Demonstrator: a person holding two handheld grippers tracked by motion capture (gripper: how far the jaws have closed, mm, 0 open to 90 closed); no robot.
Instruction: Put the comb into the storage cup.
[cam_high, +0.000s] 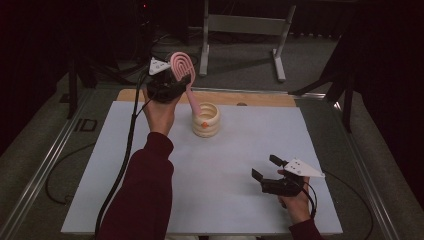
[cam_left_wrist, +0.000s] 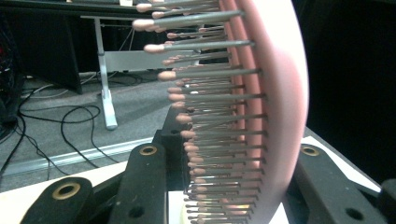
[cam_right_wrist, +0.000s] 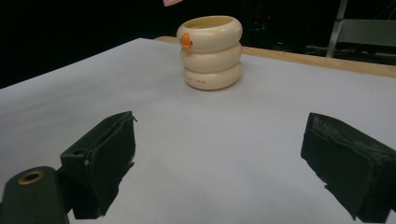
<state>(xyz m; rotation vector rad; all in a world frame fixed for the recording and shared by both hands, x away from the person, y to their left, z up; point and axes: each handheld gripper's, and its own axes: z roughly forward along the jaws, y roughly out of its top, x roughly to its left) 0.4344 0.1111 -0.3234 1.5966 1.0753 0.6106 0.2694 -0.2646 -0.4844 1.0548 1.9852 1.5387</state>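
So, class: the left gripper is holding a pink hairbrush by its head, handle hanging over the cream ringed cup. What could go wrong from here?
1. The left gripper clamps the pink hairbrush on its bristled head; bristles may give, so the brush could slip or twist.
2. The handle hangs tilted beside the rim of the cream cup; lowering it off-centre might catch the rim and tip the cup.
3. The right gripper rests open and far off, so nothing steadies the cup.

Clamped between the left tongs (cam_left_wrist: 224, 186), the pink hairbrush (cam_high: 182, 67) looks like smooth, faintly glossy plastic, its grey pins (cam_left_wrist: 219, 100) metallic with rounded pink tips. Ahead of the right tongs (cam_right_wrist: 219, 172), whose black pads (cam_right_wrist: 343, 170) look rough and matt, the cream ringed cup (cam_right_wrist: 212, 51) seems smooth plastic. The white tabletop (cam_right_wrist: 224, 130) is matt, edged in wood.
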